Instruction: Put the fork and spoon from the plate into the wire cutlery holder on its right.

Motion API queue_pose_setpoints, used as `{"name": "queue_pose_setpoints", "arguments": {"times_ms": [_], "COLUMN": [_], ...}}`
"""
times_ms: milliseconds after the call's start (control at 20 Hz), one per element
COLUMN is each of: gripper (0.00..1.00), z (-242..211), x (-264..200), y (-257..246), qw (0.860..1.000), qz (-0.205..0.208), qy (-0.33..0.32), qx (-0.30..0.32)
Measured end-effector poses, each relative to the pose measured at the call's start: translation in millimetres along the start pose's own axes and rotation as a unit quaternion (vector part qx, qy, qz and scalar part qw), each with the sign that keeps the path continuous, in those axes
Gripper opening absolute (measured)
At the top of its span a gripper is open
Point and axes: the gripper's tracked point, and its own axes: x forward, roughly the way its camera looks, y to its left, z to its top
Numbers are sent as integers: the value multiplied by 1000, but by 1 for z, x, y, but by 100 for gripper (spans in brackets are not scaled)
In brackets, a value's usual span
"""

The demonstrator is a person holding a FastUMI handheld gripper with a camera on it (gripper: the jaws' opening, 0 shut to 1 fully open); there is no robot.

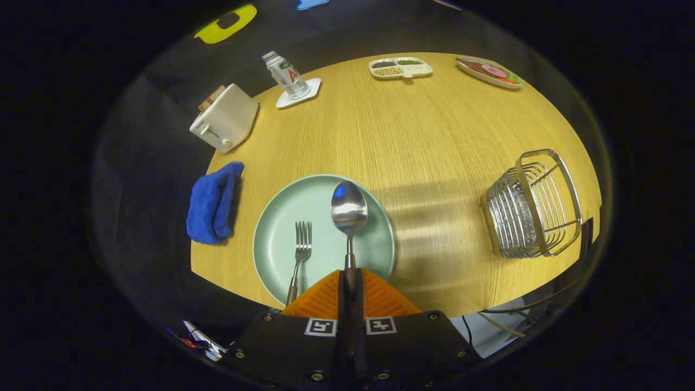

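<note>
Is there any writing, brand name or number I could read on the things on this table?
Bottle label: a large red mark, too blurred to read.
Toaster: no writing visible.
Hand-held gripper, shut on the spoon: two square black-and-white pattern tags, no words.
Nothing else carries text.

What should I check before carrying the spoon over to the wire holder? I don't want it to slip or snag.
1. Gripper closed on the spoon handle: ok.
2. Spoon lifted off the plate: cannot tell.
3. Fork lies apart from the spoon, left of it on the plate: ok.
4. Bare table between plate and wire cutlery holder: ok.
5. Holder upright with nothing visible in it: ok.
</note>
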Motion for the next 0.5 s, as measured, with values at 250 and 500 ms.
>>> {"name": "queue_pose_setpoints", "arguments": {"times_ms": [250, 500], "gripper": [5, 5], "z": [27, 41], "x": [-37, -74], "y": [-32, -80], "qw": [997, 989], "qz": [-18, -53], "qy": [-66, -116], "qx": [20, 69]}}
